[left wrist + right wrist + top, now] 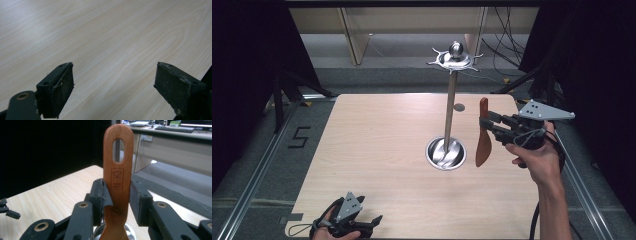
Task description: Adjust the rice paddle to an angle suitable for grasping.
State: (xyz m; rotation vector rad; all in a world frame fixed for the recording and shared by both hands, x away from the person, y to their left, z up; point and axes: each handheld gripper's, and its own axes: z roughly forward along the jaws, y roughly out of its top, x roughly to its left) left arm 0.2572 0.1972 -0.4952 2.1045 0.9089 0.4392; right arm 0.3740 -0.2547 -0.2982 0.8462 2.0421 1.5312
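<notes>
A wooden spatula (482, 135) hangs upright to the right of a metal stand (450, 100), handle end up, blade down. My right gripper (487, 127) is shut on its handle from the right. In the right gripper view the handle (117, 167), with a long slot near its top, stands clamped between the two black pads (100, 197). The stand has a round steel base (445, 153), a thin pole and a hooked ring with a ball (455, 55) on top. My left gripper (364, 226) rests at the table's near left edge, open, with bare wood between its fingers (58, 88).
The light wood table (377, 145) has a small round hole (459, 107) near the pole. Dark curtains stand on both sides, cables lie on the floor behind, and metal rails run along the table's left and right.
</notes>
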